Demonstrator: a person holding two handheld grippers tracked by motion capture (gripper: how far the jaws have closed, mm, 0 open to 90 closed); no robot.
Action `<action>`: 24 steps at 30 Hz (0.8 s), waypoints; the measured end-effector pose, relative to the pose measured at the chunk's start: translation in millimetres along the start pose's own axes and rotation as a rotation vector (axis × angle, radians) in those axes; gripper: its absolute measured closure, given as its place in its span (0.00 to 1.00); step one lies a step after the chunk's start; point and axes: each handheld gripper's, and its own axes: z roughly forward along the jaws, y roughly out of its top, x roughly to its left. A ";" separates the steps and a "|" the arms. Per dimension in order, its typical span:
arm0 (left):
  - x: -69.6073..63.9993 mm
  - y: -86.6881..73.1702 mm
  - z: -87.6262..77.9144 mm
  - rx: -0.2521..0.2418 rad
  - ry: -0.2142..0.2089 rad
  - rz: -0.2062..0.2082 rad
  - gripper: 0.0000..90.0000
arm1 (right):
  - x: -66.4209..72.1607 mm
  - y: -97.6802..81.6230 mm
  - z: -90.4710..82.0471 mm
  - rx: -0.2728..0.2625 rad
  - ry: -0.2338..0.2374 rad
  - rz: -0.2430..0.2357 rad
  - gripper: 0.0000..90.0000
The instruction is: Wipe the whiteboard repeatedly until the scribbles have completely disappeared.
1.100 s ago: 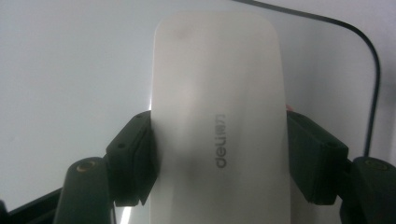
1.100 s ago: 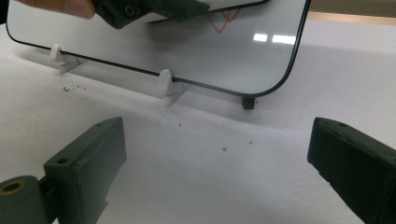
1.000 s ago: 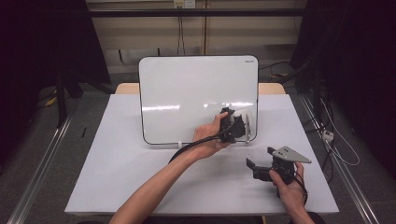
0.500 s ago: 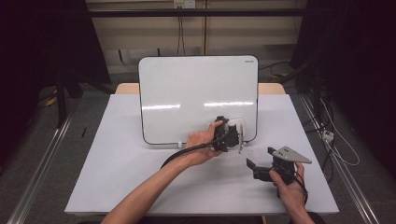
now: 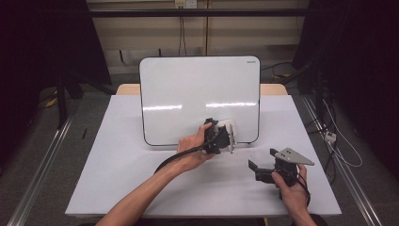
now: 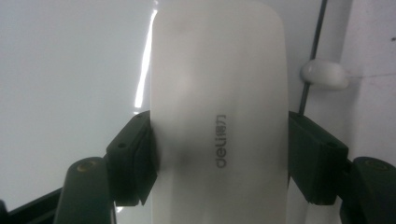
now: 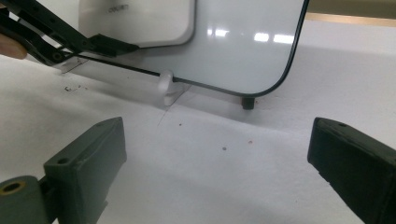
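**The eraser could slip or knock the board**

The left gripper (image 5: 225, 137) holds a white eraser (image 6: 219, 116) tight between its two black jaws. The eraser is pressed flat against the whiteboard (image 5: 188, 94), low down near the bottom edge, toward the right side.

What could go wrong? I think the eraser could slide out of the jaws, because it is smooth and the jaws only pinch its two sides. If the hand pushes too hard, the whiteboard might tip back or scoot, since it stands tilted on little feet (image 7: 167, 86) on the table (image 5: 94, 188). If the hand tilts, only one edge of the eraser would rub the board.

The eraser is long, with round corners. It is plain white and looks smooth and a bit shiny. It has small grey letters printed on its back. It is wider than the jaws are thick.

The right gripper (image 5: 258, 170) rests low over the table, well apart from the board. Its jaws are wide apart and nothing is in them.
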 end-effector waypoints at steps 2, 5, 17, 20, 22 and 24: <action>2.1 -5.7 -2.7 -0.002 0.000 -0.016 0.35 | 0.2 0.1 0.1 0.000 0.000 -0.001 0.05; 4.2 -12.0 -4.4 -0.025 -0.015 -0.041 0.35 | 0.1 0.2 0.2 0.001 -0.002 0.000 0.05; 17.1 -28.8 -13.4 -0.149 -0.092 -0.222 0.35 | 0.1 1.3 2.2 0.001 -0.007 0.018 0.05; 20.1 -28.2 -23.9 -0.190 -0.089 -0.241 0.35 | -0.1 1.5 3.4 0.000 -0.008 0.015 0.05; 23.5 -29.3 -30.1 -0.206 -0.086 -0.261 0.35 | 0.2 1.4 3.6 0.001 -0.007 0.012 0.05; 28.6 -32.8 -34.3 -0.224 -0.082 -0.298 0.35 | 0.4 1.3 3.0 -0.001 -0.006 0.011 0.05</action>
